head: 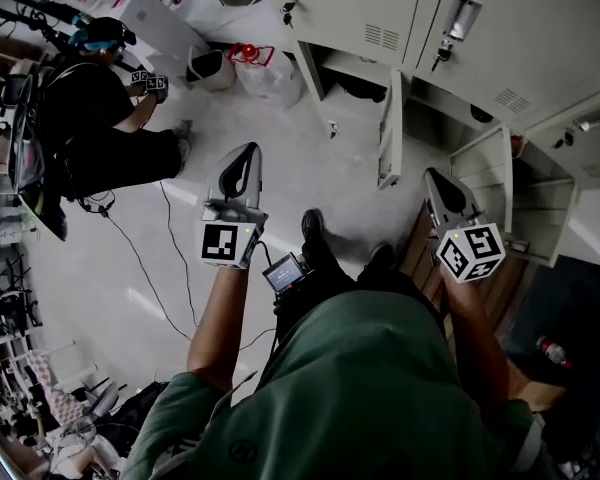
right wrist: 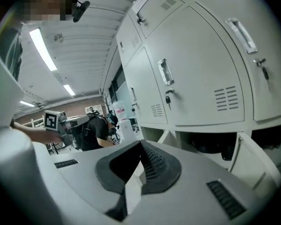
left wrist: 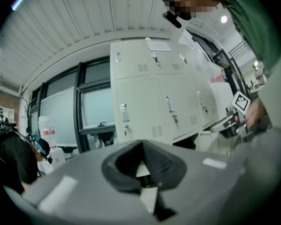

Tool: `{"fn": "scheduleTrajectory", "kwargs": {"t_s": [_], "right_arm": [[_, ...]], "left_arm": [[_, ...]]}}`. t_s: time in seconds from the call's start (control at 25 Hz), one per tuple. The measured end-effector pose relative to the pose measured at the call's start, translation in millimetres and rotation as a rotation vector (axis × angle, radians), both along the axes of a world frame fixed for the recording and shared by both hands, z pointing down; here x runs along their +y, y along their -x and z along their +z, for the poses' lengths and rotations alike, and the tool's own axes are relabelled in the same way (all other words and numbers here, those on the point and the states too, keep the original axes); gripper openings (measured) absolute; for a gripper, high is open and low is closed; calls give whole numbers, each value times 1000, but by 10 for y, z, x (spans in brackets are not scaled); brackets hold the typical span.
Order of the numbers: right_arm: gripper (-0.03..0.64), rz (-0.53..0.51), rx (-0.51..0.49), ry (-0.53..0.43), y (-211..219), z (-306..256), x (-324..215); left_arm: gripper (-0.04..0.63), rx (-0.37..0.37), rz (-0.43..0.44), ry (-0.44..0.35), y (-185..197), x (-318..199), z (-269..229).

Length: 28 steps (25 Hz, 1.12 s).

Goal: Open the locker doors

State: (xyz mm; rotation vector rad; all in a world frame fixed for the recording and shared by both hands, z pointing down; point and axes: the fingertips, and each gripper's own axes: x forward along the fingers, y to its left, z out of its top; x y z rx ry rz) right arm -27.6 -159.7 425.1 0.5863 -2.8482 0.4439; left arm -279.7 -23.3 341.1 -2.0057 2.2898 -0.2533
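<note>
The grey lockers stand ahead of me. Their upper doors are shut, each with a handle and a lock. Two lower doors hang open: one in the middle and one on the right, with dark compartments behind them. My left gripper is held up over the floor, shut and empty, short of the lockers. Its pads meet with nothing between them. My right gripper is also shut and empty, close to the open right door. Its ribbed pads are pressed together.
Another person in black crouches at the far left with grippers in hand. Cables run over the floor. Bags lie by the lockers' left end. Shelves of clutter line the left side. A bottle lies at the right.
</note>
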Motion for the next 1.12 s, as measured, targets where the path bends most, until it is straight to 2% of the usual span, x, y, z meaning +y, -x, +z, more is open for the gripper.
{"fn": "scheduleTrajectory", "kwargs": {"t_s": [0.2,0.44,0.6,0.72,0.84,1.12], "right_arm": [[6,-84,-52,-102,194,-713,66],[6,-119,-86,-170,242,-1292,156],[5,-124,-103,-192,258,-1541,204],[5,-131,-98,-215,281,-1653,246],[5,-134,-99,-242,282,-1794,274],[5,-130,-108,-285,284,-2040,337]], "left_arm": [[-3,47,23,2,-22,111,-247],[-3,101,87,79,-120,176,-407],[-3,90,156,45,-214,130,-756],[-3,62,179,51,-212,123,-898],[-3,49,217,7,-238,56,-1062],[-3,59,227,-27,-206,-30,-1156]]}}
